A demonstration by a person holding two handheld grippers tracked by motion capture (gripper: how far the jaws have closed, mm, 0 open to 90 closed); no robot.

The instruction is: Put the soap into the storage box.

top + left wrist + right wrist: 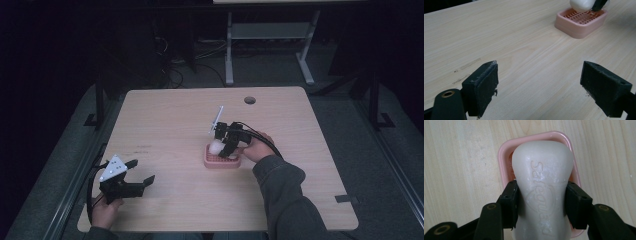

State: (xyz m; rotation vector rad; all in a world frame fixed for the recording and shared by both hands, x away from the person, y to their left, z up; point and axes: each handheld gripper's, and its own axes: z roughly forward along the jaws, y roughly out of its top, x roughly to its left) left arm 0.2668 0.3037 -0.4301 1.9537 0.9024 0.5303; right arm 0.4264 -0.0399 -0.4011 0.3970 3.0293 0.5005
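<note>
Clamping the white soap bar (544,192) between its pads, my right gripper (227,145) held it just above the pink soap dish (504,162) near the middle of the table (165,115). My left gripper (135,172) sat well apart, jaws wide and empty.

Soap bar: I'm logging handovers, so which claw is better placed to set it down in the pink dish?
Right. The right claw already clamps the soap bar directly over the pink dish; the left claw hangs open near the table's front-left corner.
</note>
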